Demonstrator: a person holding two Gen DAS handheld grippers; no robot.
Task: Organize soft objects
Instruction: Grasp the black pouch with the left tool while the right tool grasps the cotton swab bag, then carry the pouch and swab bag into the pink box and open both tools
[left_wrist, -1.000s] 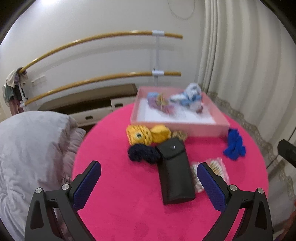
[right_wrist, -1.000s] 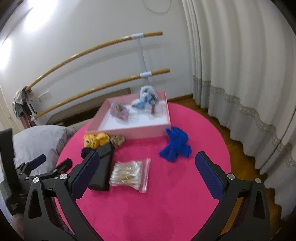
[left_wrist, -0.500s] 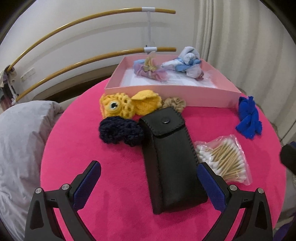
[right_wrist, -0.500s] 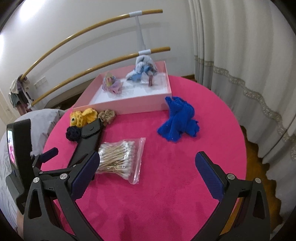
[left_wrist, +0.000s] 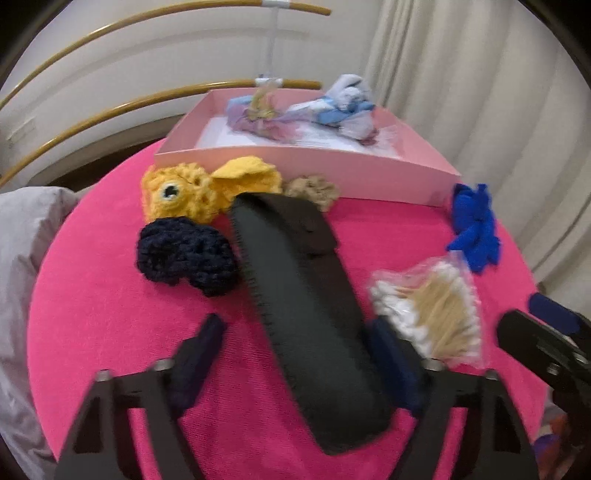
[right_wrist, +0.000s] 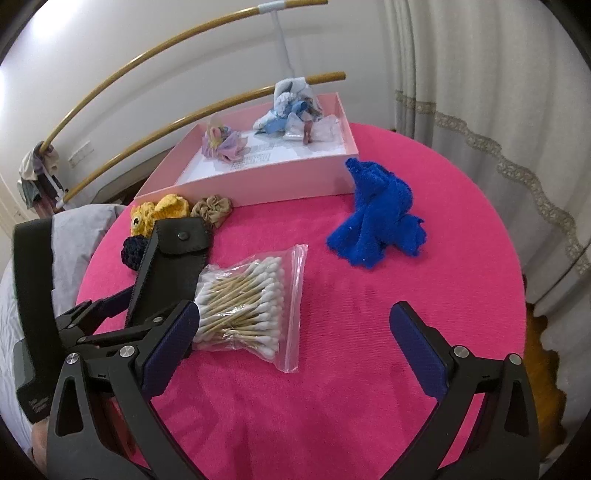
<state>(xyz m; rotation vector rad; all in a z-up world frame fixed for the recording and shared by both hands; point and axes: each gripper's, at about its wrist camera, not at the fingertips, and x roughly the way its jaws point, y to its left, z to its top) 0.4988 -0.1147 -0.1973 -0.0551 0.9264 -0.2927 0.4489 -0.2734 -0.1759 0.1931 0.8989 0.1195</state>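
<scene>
Black leather of a pouch (left_wrist: 306, 306) fills the centre of the left wrist view; the left claw (left_wrist: 295, 354) has just been closing around it, one pad seen touching its right side, the other apart, on the pink tabletop (left_wrist: 92, 295). A navy crochet piece (left_wrist: 184, 254) lies at centre left.

In the right wrist view, the right claw (right_wrist: 291, 339) is spread wide, grasping nothing. A blue cloth (right_wrist: 380, 214) lies at centre right, beside the pink box (right_wrist: 295, 177).

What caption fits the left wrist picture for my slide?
Left gripper closing around the black leather pouch on the pink tablecloth, beside crocheted toys.
</scene>
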